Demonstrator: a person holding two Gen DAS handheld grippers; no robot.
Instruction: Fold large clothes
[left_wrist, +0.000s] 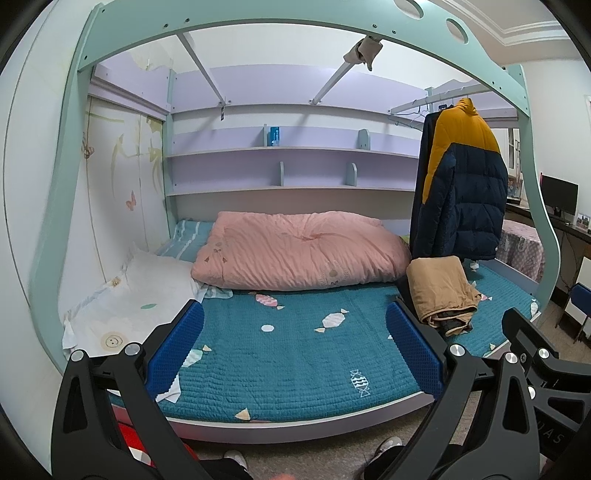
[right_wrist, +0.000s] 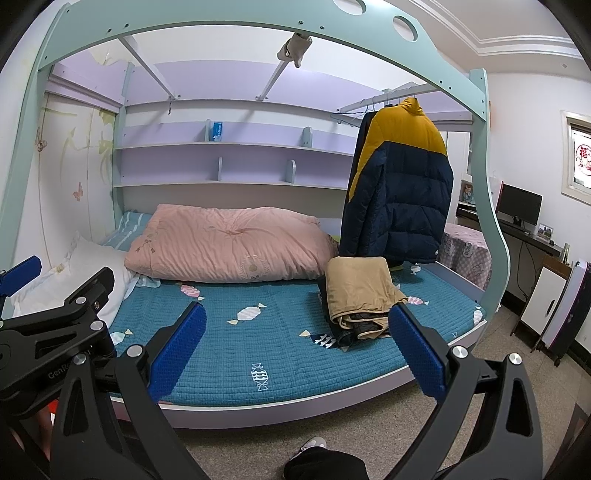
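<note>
Left wrist view is showing the navy-and-yellow puffer jacket hanging from a rail above the teal quilted mattress, near its right end. Just below it, a folded tan garment is lying on the mattress. Behind, a pink duvet is resting. Left gripper and right gripper are both gaping wide, holding nothing.

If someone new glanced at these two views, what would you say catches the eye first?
Probably the yellow-and-navy puffer jacket hanging at the bed's right end, above a folded tan garment lying on the teal quilt. Next comes the bulky pink duvet bundled along the back, under lilac shelves. Both grippers, left and right, hang open before the bed, holding nothing.
</note>
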